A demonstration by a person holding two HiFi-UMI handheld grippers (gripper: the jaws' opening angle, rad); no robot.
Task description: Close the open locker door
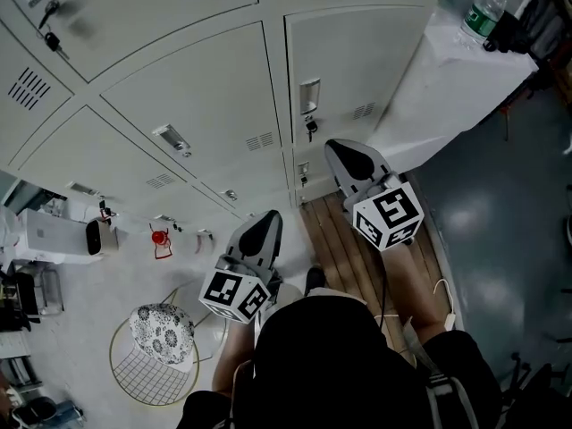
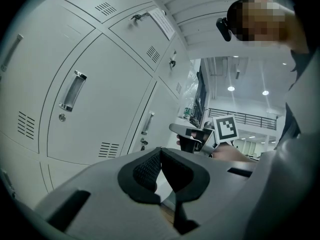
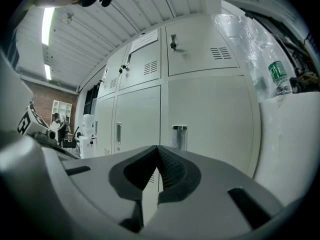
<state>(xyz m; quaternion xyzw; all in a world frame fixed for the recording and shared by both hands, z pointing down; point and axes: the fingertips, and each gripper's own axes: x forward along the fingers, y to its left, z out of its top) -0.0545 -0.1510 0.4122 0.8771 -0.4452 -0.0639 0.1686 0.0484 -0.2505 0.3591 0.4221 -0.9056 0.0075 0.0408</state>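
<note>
One water bottle (image 1: 483, 9) beside shut lockers (image 1: 206, 96)

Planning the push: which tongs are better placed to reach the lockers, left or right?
Right, probably. The right tongs, shut and empty, sit nearer the lockers, a door handle straight ahead. The left tongs hang further back. No door looks open here.

Head view peers steeply down from above the person, with the locker wall (image 1: 206, 96) fanning across the upper frame and the floor (image 1: 500, 213) at lower right. Left gripper view sits low and close, tilted up along those lockers at frame left, and catches the right gripper (image 2: 175, 129) mid-frame. Right gripper view faces the lockers squarely, close in. The water bottle (image 3: 279, 79) at its right edge also shows at upper right in the head view.
</note>
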